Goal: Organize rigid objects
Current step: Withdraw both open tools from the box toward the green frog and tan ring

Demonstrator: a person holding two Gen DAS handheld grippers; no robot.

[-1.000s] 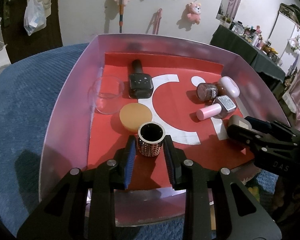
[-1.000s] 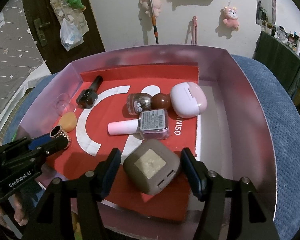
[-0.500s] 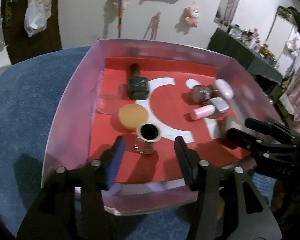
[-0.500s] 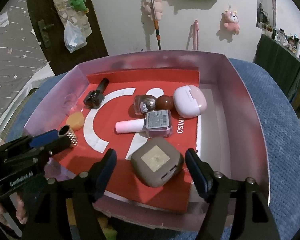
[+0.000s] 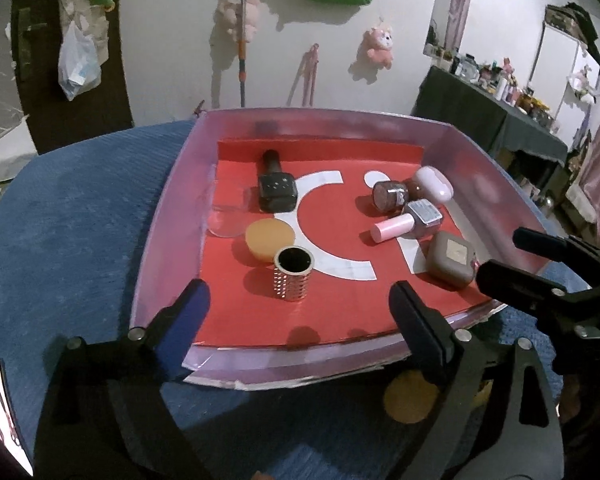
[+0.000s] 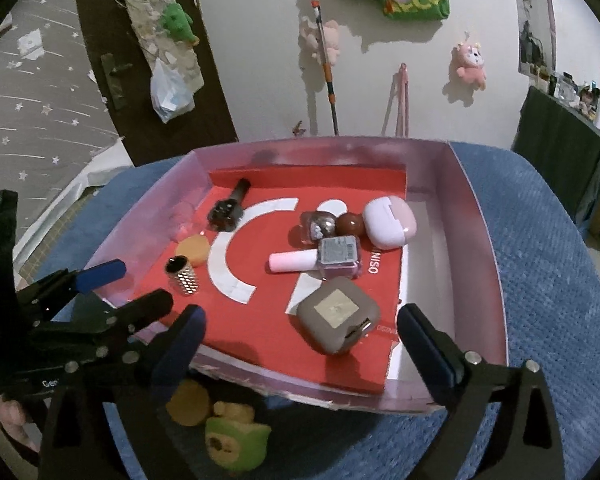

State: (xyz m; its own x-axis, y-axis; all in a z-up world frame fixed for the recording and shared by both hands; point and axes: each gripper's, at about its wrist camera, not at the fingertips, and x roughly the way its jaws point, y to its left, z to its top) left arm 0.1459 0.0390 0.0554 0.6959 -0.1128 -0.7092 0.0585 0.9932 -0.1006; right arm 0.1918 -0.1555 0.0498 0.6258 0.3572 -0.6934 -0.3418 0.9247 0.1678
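A pink-walled tray (image 5: pixel 168 216) (image 6: pixel 476 216) with a red floor holds the objects. A studded silver cylinder (image 5: pixel 293 274) (image 6: pixel 182 276) stands upright near the front left, next to an orange puck (image 5: pixel 269 238) (image 6: pixel 193 250). A brown square case (image 5: pixel 450 258) (image 6: pixel 339 322) lies at the front right. Behind it lie a pink-capped bottle (image 5: pixel 410 222) (image 6: pixel 320 258), a glittery bottle (image 5: pixel 388 196), a white-pink case (image 6: pixel 388 220), a black bottle (image 5: pixel 276 188) and a clear cup (image 5: pixel 225 220). My left gripper (image 5: pixel 300 316) is open and empty before the cylinder. My right gripper (image 6: pixel 302 340) is open and empty before the brown case.
The tray rests on a blue textured cushion (image 5: pixel 72 232). A yellow disc (image 6: pixel 188 402) and a green plush toy (image 6: pixel 236 440) lie in front of the tray. A dark green table with clutter (image 5: pixel 496 120) stands at the right, toys hang on the wall.
My left gripper let go of the silver cylinder, opened wide and drew back out of the tray. My right gripper opened wider and drew back from the brown case.
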